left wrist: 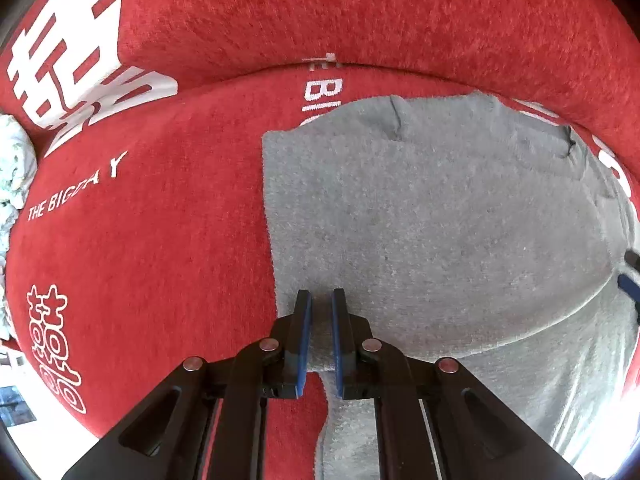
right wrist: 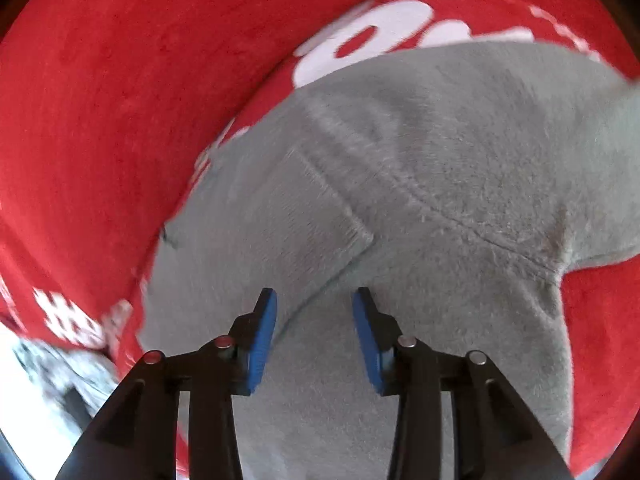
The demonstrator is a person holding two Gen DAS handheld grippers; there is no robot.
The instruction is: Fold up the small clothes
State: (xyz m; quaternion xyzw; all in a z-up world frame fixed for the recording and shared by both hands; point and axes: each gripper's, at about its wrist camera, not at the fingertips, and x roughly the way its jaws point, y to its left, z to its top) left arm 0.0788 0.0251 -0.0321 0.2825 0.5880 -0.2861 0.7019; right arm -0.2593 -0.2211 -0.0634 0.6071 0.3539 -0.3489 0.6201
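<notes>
Lying flat on a red fleece cover with white printed lettering [left wrist: 152,240], the small grey knit garment [left wrist: 440,220] is already folded over on itself, with one straight edge running along its left side in the left wrist view. Left gripper [left wrist: 321,300] sits at the near left corner of the garment; its blue-padded fingers [left wrist: 305,320] are nearly closed, with a narrow strip of grey fabric edge showing between them, so it looks pinched on that cloth. Right gripper [right wrist: 314,300] hovers over the grey garment [right wrist: 440,200] with its blue pads [right wrist: 262,332] wide apart and nothing between them; whether the tips touch the cloth is unclear. A folded layer with a stitched hem edge lies just ahead of the right gripper. Right wrist view is motion-blurred. A pale crumpled cloth [left wrist: 14,160] shows at the far left edge of the left wrist view, off the red cover.
</notes>
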